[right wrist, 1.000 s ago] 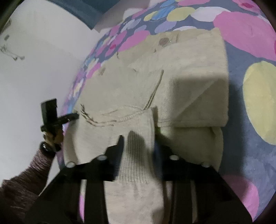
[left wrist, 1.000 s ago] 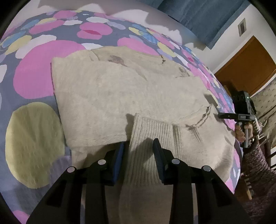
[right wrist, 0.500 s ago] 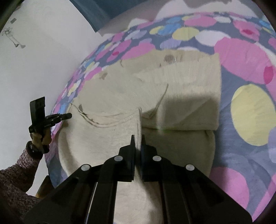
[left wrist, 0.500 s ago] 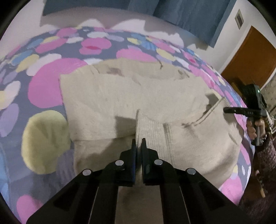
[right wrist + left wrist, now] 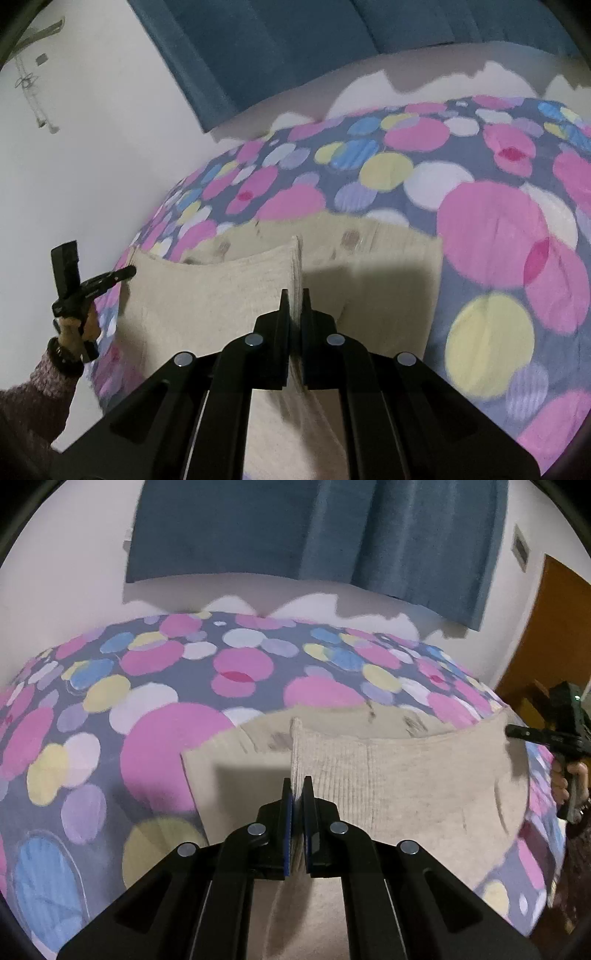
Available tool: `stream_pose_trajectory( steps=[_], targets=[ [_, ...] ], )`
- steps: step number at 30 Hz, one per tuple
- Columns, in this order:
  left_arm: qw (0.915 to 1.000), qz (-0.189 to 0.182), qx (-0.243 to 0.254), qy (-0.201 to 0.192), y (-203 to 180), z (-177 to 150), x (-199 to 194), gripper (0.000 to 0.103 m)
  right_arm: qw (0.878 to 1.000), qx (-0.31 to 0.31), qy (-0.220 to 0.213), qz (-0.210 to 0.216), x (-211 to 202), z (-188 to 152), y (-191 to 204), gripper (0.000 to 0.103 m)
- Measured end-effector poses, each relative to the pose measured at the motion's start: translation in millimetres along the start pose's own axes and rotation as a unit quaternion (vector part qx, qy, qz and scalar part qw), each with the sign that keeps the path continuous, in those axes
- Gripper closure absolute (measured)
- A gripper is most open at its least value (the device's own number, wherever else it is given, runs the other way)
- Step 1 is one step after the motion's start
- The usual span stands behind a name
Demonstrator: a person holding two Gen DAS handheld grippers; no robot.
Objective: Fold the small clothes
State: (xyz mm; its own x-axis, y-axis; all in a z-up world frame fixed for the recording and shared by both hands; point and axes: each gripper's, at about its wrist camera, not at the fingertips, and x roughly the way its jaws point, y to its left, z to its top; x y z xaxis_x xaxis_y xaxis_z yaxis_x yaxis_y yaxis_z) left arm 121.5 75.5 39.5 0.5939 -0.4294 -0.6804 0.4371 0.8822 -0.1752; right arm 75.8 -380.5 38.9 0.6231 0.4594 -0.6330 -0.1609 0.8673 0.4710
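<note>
- Left wrist view: the left tongs are clamped shut on the ribbed hem of a beige knit sweater, which stands up as a thin edge between the blue pads.
- Right wrist view: the right tongs are likewise closed on the same hem, at its other corner; the knit rises as a narrow ridge between the jaws.
- The hem stretches taut between the two tongs, its long axis running across from one hand to the other, so each hand holds one end and neither is nearer the middle.
- The rest of the sweater lies ahead of both tongs and below them, flat on the bed's polka-dot cover, with its collar end and brown buttons farthest away.
- My reading: the fold turns on carrying the raised hem forward over the body toward that far collar end, both hands keeping level so the edge lands square.
- No containers show in either view; nothing else lies on the bed beside the garment.
</note>
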Motion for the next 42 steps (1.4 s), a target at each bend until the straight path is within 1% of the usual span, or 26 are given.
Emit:
stream_pose_trajectory(
  steps=[6, 10, 15, 19, 27, 31, 33, 40, 42],
  targets=[
    [0.9992, 0.038, -0.011, -0.002, 16.4, 31.1, 44.5, 0.099, 0.999, 0.024, -0.008, -0.021, 42.0, 37.7, -18.1, 0.099],
    [0.9976, 0.066, -0.017, 0.003, 27.8, 45.0, 79.5, 0.099, 0.999, 0.037, -0.002, -0.03, 73.4, 54.5, -32.9, 0.099],
    [0.9952, 0.09, -0.03, 0.024, 40.0, 46.0, 120.8, 0.099, 0.997, 0.062, 0.014, -0.043, 109.6, 62.8, -55.8, 0.099],
    [0.9936, 0.096, -0.042, 0.043, 49.7, 39.6, 143.7, 0.099, 0.994, 0.09, 0.031, -0.052, 135.3, 59.8, -78.3, 0.099],
    [0.9914, 0.093, -0.069, 0.062, 67.3, 23.3, 160.8, 0.098, 0.989, 0.123, 0.06, -0.053, 166.0, 46.6, -106.7, 0.099],
    [0.991, 0.087, -0.081, 0.061, 72.2, 20.7, 163.7, 0.098, 0.988, 0.144, 0.053, -0.029, 166.7, 41.6, -117.5, 0.099],
    [0.991, 0.087, -0.081, 0.061, 72.0, 20.9, 164.6, 0.098, 0.987, 0.148, 0.052, -0.024, 166.8, 40.8, -119.4, 0.099],
    [0.9908, 0.087, -0.081, 0.064, 73.0, 21.1, 165.5, 0.098, 0.987, 0.147, 0.056, -0.024, 165.8, 45.1, -117.4, 0.099],
    [0.9906, 0.089, -0.08, 0.066, 72.9, 21.9, 166.2, 0.098, 0.986, 0.153, 0.054, -0.023, 162.1, 45.9, -117.7, 0.096]
  ],
)
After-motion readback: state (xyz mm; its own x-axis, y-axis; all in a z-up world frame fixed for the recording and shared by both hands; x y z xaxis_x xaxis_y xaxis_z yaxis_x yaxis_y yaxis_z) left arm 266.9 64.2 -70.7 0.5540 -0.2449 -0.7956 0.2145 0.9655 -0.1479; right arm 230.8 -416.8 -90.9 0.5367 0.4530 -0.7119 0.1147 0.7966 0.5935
